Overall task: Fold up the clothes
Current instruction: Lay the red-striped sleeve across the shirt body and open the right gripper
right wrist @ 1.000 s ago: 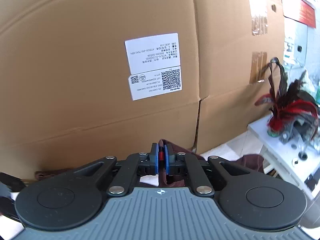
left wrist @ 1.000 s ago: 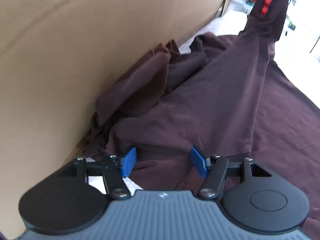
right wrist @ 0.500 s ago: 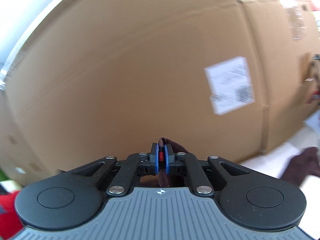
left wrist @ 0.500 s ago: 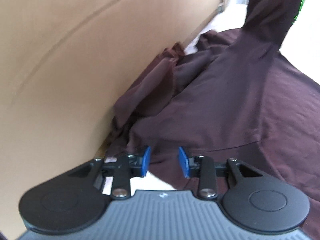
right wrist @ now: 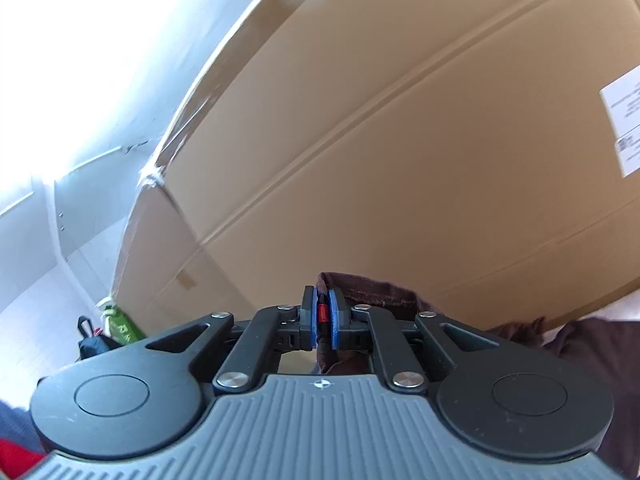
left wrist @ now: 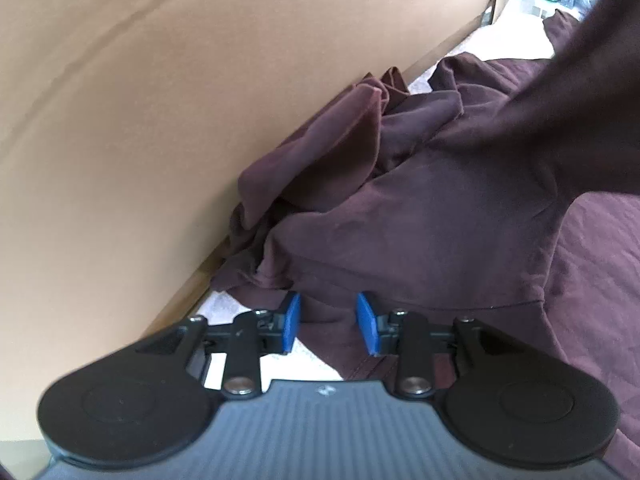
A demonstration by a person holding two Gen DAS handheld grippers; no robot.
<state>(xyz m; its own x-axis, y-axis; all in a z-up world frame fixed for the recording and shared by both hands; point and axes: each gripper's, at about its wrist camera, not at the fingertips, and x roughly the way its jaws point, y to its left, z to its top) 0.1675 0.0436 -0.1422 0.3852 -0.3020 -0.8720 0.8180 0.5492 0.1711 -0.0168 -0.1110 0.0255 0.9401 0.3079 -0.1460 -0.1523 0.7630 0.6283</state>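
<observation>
Left gripper (left wrist: 328, 322): blue pads parted, fabric edge lying between them, not clamped.
Right gripper (right wrist: 325, 318): pads pinched on a fold of the garment (right wrist: 372, 292).
Garment (left wrist: 420, 216): dark maroon, bunched against the cardboard box (left wrist: 160, 100), one portion lifted.

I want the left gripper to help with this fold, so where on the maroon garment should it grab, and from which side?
Take the maroon garment by the free hem edge just ahead of the left gripper, coming straight forward, low over the surface. That edge lies thin between the open jaws, away from the bunched folds against the cardboard box.
</observation>
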